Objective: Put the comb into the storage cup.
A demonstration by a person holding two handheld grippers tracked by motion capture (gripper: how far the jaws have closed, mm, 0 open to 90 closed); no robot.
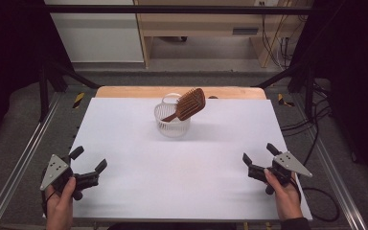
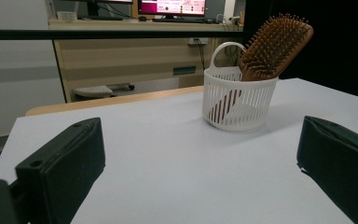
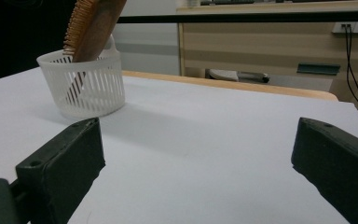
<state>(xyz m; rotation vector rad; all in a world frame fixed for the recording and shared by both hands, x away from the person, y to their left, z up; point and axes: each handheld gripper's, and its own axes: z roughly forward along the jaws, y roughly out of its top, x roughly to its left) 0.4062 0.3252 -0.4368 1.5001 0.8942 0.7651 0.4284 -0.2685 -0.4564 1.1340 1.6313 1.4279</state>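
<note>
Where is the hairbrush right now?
In the high view the hairbrush stands handle-down in the white basket, leaning right, at the far middle of the table.

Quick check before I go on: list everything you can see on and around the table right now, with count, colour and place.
basket: 1, white slotted plastic with a loop handle, far centre of the sheet, upright.
hairbrush: 1, brown wood, handle down inside the basket, head leaning out over the rim to the right.
sheet: 1, white, covering most of the table.
table: 1, light wood edge showing beyond the sheet's far side.
monitor: 1, pink screen lit, on a desk in the background.
left gripper: 1, black, near left corner, jaws apart, empty.
right gripper: 1, black, near right corner, jaws apart, empty.
hands: 2, each holding a gripper.
</note>
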